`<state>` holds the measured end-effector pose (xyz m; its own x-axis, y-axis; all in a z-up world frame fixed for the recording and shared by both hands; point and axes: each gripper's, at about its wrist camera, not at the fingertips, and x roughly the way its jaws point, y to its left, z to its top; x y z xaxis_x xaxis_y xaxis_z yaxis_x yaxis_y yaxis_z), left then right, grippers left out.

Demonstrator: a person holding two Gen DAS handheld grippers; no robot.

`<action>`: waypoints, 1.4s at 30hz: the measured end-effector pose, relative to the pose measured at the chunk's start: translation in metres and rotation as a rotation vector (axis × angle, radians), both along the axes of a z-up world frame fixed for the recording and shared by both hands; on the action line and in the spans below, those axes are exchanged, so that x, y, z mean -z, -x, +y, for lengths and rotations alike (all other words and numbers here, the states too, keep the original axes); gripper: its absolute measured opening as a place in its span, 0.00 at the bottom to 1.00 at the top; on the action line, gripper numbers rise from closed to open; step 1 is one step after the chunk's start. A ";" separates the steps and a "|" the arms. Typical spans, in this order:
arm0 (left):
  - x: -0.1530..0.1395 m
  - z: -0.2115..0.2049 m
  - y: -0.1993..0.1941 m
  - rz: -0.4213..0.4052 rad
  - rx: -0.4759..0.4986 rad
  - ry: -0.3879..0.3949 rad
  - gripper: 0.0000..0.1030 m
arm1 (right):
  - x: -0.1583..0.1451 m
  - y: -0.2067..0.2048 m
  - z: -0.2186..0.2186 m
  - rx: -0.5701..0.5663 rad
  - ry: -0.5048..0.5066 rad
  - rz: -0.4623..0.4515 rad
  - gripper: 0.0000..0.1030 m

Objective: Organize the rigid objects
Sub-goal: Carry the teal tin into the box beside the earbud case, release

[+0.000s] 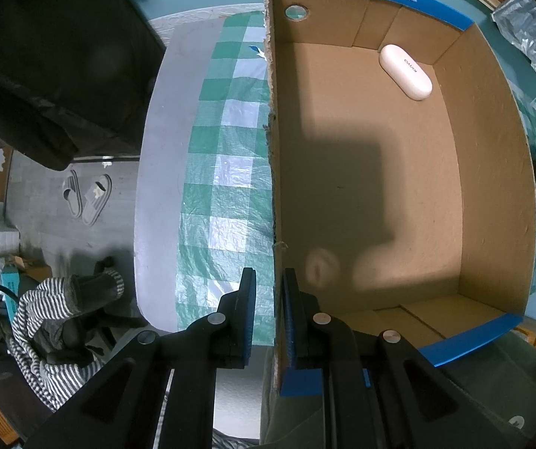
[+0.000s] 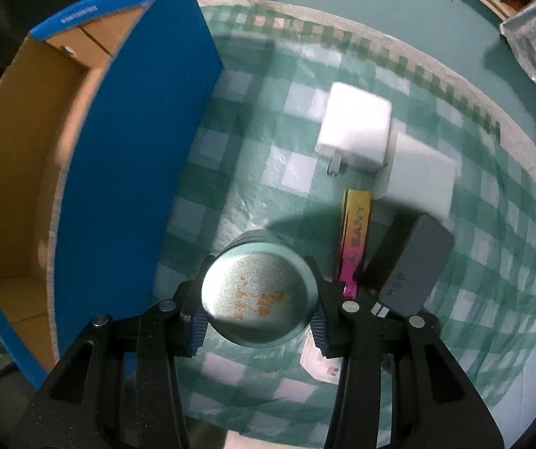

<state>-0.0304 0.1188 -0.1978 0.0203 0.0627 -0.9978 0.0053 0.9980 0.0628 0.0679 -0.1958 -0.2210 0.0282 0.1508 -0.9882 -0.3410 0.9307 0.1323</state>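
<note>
Left gripper point(image 1: 269, 310): clamped tight on the near torn edge of the cardboard box wall, one blue pad outside, one inside; pointed straight down.
Cardboard box point(image 1: 387, 187): open-topped, blue outside, brown inside, set on the checked cloth; wall edge between the left pads is ragged; a round hole is seen near its far corner.
White case point(image 1: 405, 72): oval, glossy, printed lettering on top; laid flat on the box floor in the far right corner, well apart from the left gripper.
Right gripper point(image 2: 259, 312): pointed down, pads pressed on both sides of the round tin, tin grasped.
Round tin point(image 2: 259, 293): teal metal lid with gold print, held between the right pads over the cloth, just beside the blue outer wall of the box point(image 2: 129, 172).
White charger point(image 2: 354, 131): plug prongs seen at its near end, laid on the cloth beyond the tin.
Second white block point(image 2: 417, 179): touching the charger, blurred.
Yellow-pink stick point(image 2: 355, 239): labelled SANY, laid between the tin and the grey block.
Grey block point(image 2: 413, 265): dark, rounded, just beside the right finger.
Checked cloth point(image 2: 268, 119): green and white, spread over the table.
Floor at left: slippers point(image 1: 88, 194) and a striped garment point(image 1: 54, 318) are seen.
</note>
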 end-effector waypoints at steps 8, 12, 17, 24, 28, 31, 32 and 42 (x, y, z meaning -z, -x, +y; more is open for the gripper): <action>0.001 0.000 0.000 0.002 0.001 0.001 0.13 | -0.035 -0.008 0.006 -0.015 -0.015 -0.014 0.43; 0.001 0.000 0.000 0.001 0.003 0.000 0.13 | -0.050 -0.015 0.012 -0.031 -0.028 -0.029 0.43; 0.002 -0.001 0.001 0.003 0.009 -0.002 0.13 | -0.071 -0.024 0.020 -0.058 -0.045 -0.054 0.43; 0.000 -0.003 0.000 0.003 0.017 0.000 0.13 | -0.097 -0.037 0.045 -0.121 -0.060 -0.091 0.43; 0.000 -0.003 -0.001 0.003 0.020 -0.001 0.13 | -0.103 -0.046 0.059 -0.151 -0.071 -0.106 0.43; 0.000 -0.003 -0.001 0.003 0.021 -0.002 0.13 | -0.105 -0.053 0.073 -0.173 -0.077 -0.116 0.43; 0.000 -0.004 -0.001 0.002 0.023 -0.002 0.13 | -0.104 -0.056 0.078 -0.180 -0.079 -0.116 0.43; 0.000 -0.004 -0.002 0.006 0.025 -0.008 0.13 | -0.082 -0.083 0.114 -0.219 -0.059 -0.098 0.43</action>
<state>-0.0286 0.1152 -0.1983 0.0156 0.0699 -0.9974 0.0304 0.9971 0.0703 0.1505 -0.0819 -0.1386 0.0841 0.2217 -0.9715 -0.5479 0.8246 0.1408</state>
